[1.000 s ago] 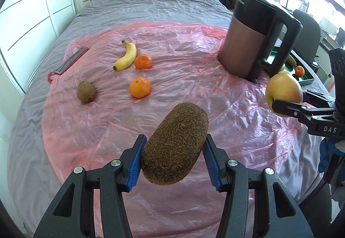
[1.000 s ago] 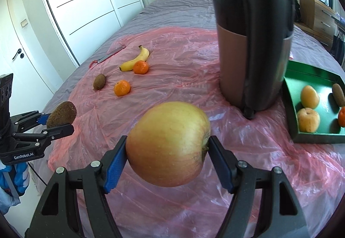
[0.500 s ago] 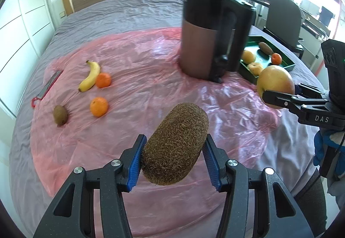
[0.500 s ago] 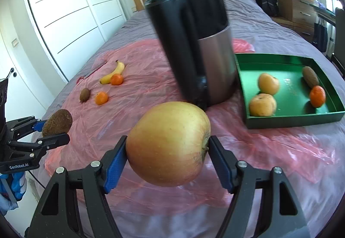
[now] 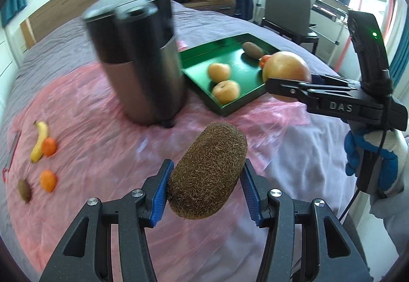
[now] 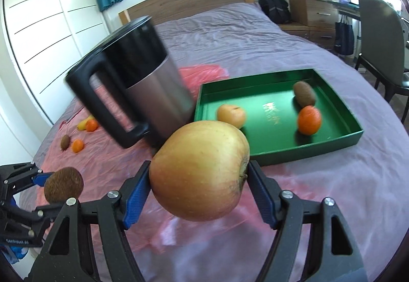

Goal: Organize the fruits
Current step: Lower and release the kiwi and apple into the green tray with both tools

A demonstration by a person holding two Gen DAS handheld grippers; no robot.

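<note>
One word, "DAS", marks right tongs [image 5: 286,72].

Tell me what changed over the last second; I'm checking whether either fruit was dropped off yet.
Both grippers swung right, toward the green rectangular tray: it was at the frame edge before, now it fills the view. Nothing was released. The left gripper still clamps the fuzzy brown kiwi, and the right gripper still clamps the large yellow-red apple. Fruit on the pink plastic sheet and in the tray stayed put.
</note>
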